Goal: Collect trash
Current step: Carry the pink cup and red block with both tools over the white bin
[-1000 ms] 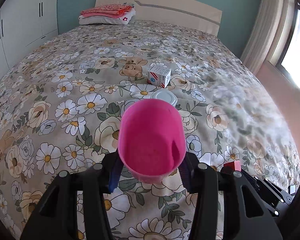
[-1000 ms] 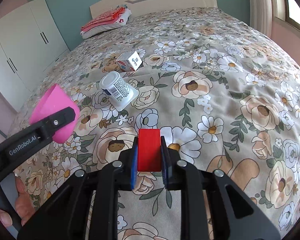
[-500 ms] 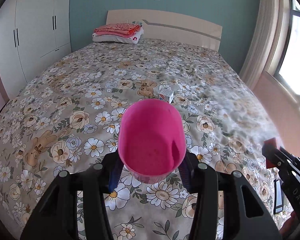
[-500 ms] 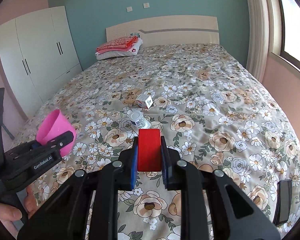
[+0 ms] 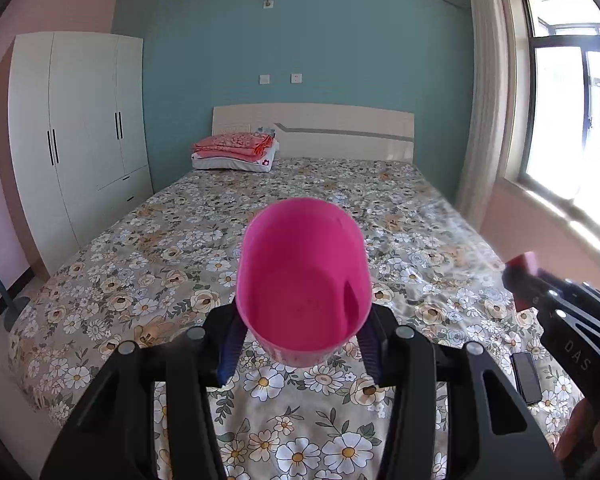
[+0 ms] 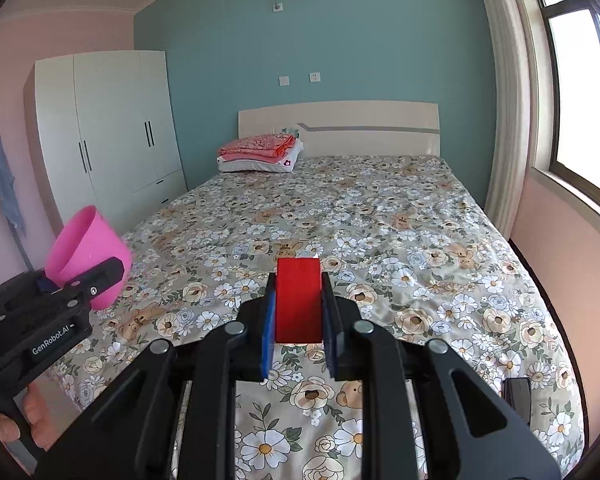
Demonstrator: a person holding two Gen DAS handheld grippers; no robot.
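Note:
My left gripper [image 5: 300,344] is shut on a pink plastic cup [image 5: 303,276], its open mouth facing the camera; the cup also shows at the left of the right wrist view [image 6: 86,254]. My right gripper [image 6: 298,320] is shut on a flat red block [image 6: 299,300], also seen at the right edge of the left wrist view [image 5: 524,264]. Both grippers are held above the foot end of the flower-patterned bed [image 6: 380,232]. The held things hide the middle of the bed, so the small box and white tub are out of sight.
A black phone [image 5: 526,376] lies on the bed near its right edge, also seen in the right wrist view [image 6: 516,396]. Folded pink bedding on a pillow [image 6: 260,152] sits by the headboard. A white wardrobe [image 6: 112,136] stands left, a window [image 6: 580,92] right.
Both grippers have pulled back and up from the bed, each still holding its thing. The small box and white tub have shrunk and slipped behind the held things.

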